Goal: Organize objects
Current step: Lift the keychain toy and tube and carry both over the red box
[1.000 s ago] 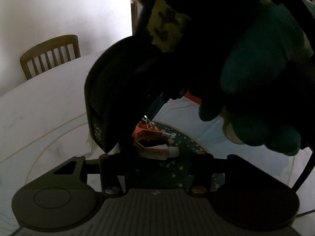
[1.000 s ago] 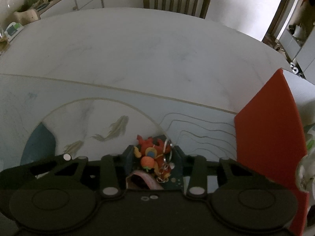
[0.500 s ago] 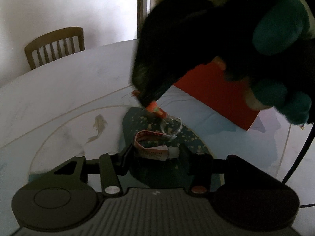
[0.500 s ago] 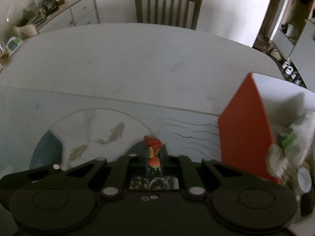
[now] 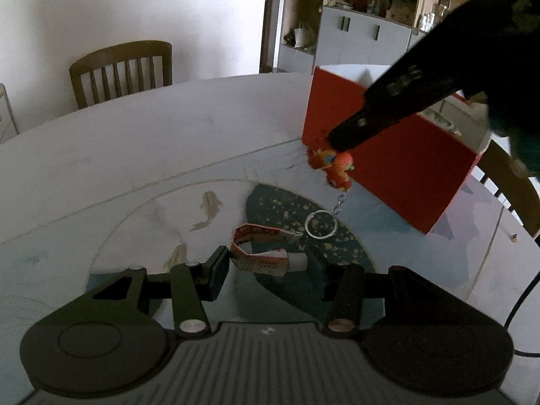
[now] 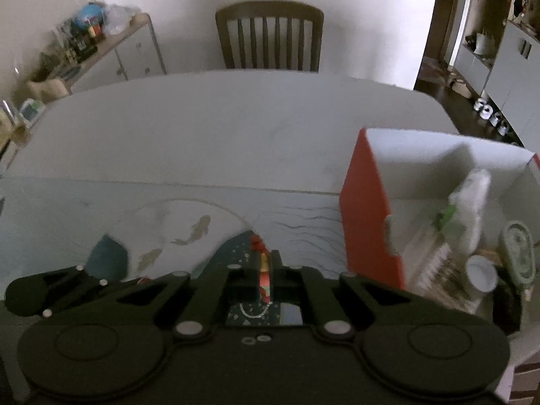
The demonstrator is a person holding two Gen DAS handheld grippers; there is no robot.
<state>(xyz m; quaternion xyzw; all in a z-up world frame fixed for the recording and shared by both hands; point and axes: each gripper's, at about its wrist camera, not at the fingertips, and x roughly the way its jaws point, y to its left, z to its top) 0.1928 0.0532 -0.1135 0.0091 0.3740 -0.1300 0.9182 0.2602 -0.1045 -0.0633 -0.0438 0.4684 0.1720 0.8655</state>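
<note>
My left gripper is shut on a crumpled red-and-white tube and holds it above the table's dark blue patch. My right gripper comes in from the upper right of the left wrist view, shut on an orange keychain toy. The toy's chain and key ring hang free below it, clear of the table. In the right wrist view the toy is pinched between the closed fingertips of the right gripper. An open red box stands just right of both grippers.
The red box has a white inside holding a white bottle, a brush and a small cup. The round white table has a wooden chair behind it. A cluttered sideboard stands at the far left.
The right gripper closed on the keychain toy, lifted it off the table and swung right toward the red box. The left gripper rose a little, still holding the tube.
</note>
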